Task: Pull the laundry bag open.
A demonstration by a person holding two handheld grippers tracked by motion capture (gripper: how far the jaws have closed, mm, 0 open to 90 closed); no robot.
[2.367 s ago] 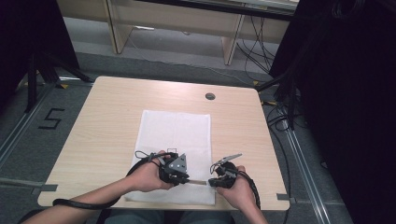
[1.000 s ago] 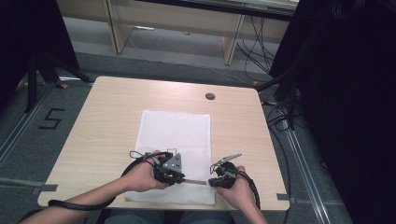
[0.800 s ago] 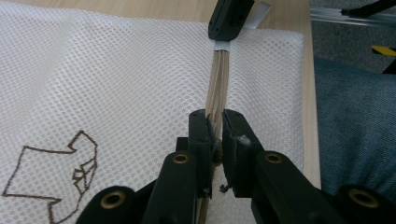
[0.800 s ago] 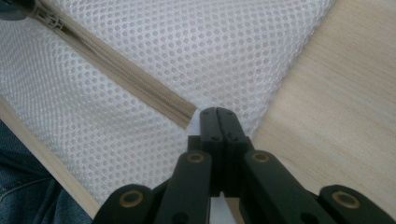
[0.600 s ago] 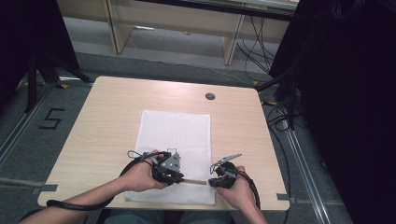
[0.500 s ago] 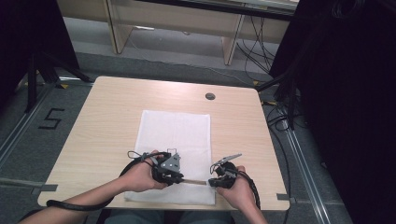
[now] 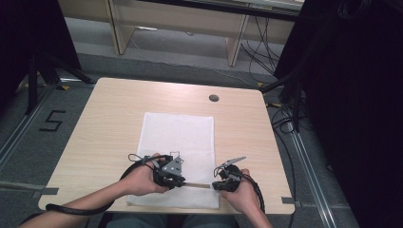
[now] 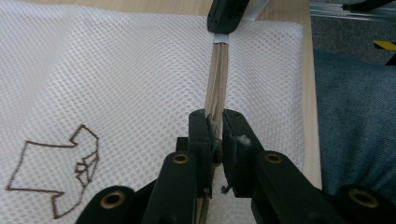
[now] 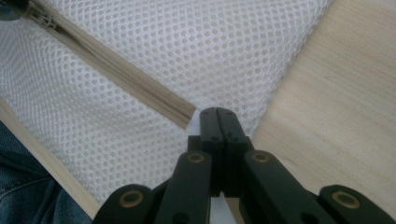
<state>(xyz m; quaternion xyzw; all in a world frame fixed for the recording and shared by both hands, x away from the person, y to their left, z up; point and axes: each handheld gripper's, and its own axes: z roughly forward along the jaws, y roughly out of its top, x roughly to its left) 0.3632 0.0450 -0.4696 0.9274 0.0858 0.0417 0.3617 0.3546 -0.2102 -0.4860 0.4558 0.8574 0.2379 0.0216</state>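
**Mesh Bag Pinned at Both Ends of Its Zipper**

Lay flat on the wooden counter (image 7: 109,118): a white mesh bag (image 7: 178,137), long side running away from the person, near edge close to the counter's front rim. Carried a beige zipper (image 8: 218,79) across its near end, plus a brown outline drawing (image 8: 56,175) stitched or printed on the mesh, seen in the left gripper view.

Rested at the bag's near edge, left of middle in the high view: left gripper (image 7: 177,180), held in the left hand (image 7: 140,179), pointed along the zipper toward the other hand. In its own view (image 8: 215,133), fingers (image 8: 198,135) stood nearly together, clamped on the zipper tape; something small and dark sat between the pads, probably the slider, too blurred to say for certain.

Sat at the bag's near right corner: right gripper (image 7: 219,184), held in the right hand (image 7: 244,192). In its own view (image 9: 218,114), fingers (image 9: 209,126) pressed fully together with no gap, tips just past the zipper's end at the mesh edge. Whether fabric was pinched there, cannot tell from that view; in the left gripper view, closed on a white tab (image 8: 222,38) at the zipper's far end.

Stretched straight between the two grippers: the zipper. Showed beside the counter's front edge in both gripper views: blue denim (image 8: 355,121).
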